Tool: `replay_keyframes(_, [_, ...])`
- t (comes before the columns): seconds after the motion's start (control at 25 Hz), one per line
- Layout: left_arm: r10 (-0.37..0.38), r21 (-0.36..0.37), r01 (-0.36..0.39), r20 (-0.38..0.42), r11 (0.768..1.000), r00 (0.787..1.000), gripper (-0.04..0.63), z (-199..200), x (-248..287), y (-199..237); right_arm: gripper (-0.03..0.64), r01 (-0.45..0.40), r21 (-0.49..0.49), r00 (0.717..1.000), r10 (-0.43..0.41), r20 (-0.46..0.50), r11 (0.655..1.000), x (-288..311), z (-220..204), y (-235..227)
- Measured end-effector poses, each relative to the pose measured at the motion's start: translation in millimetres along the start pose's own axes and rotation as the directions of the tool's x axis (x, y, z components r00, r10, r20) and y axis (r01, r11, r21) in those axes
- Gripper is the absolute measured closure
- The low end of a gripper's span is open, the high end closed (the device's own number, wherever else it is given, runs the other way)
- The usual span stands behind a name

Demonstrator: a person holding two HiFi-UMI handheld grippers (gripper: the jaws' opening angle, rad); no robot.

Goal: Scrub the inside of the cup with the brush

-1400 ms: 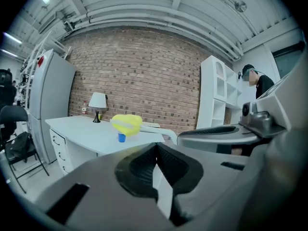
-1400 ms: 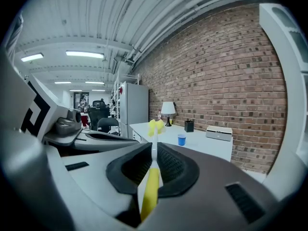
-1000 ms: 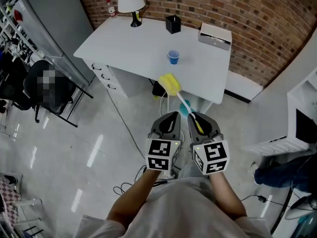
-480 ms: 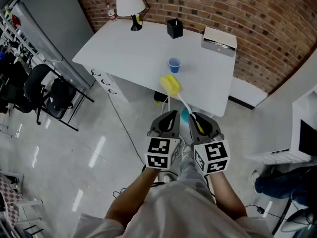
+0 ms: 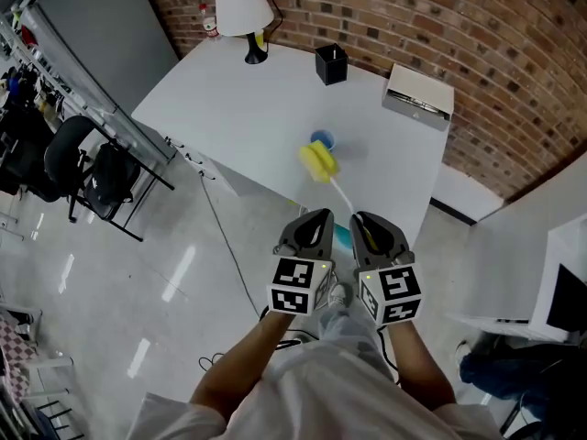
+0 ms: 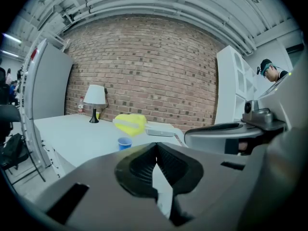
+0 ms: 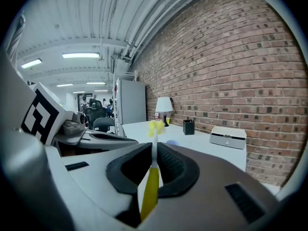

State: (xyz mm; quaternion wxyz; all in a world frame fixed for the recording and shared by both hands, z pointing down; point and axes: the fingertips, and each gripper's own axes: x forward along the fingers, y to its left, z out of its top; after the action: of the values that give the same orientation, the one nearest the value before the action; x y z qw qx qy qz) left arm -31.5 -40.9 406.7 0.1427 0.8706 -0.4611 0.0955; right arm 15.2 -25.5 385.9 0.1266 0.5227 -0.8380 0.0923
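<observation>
A small blue cup (image 5: 320,139) stands upright on the white table (image 5: 248,108); the left gripper view shows the cup (image 6: 124,143) too. My right gripper (image 5: 363,220) is shut on the yellow handle of a brush (image 7: 150,189). Its thin white stem ends in a yellow sponge head (image 5: 318,161), which in the head view overlaps the cup's near side. The sponge head (image 6: 130,123) hangs in the air short of the table. My left gripper (image 5: 319,218) is beside the right one, shut with nothing in it (image 6: 156,151).
On the table's far side stand a white lamp (image 5: 243,9), a black pen holder (image 5: 331,64) and a white box (image 5: 418,95). The brick wall (image 5: 477,35) is behind it. Dark office chairs (image 5: 83,168) stand at the left, and cables (image 5: 229,246) lie on the floor.
Both grippers have moved forward toward the table together. The sponge head, which hung over the table's front edge, now overlaps the cup in the head view.
</observation>
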Motion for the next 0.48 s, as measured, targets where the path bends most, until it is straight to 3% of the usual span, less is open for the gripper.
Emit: replay_keyframes(0.48, [0.080, -0.030, -0.081, -0.030, 0.996, 0.996, 0.588, 5.9, 84.9, 22.8, 0.588, -0.092, 0.015, 0.996, 0.092, -0.021, 0.996, 63.3, 7.1, -66.7])
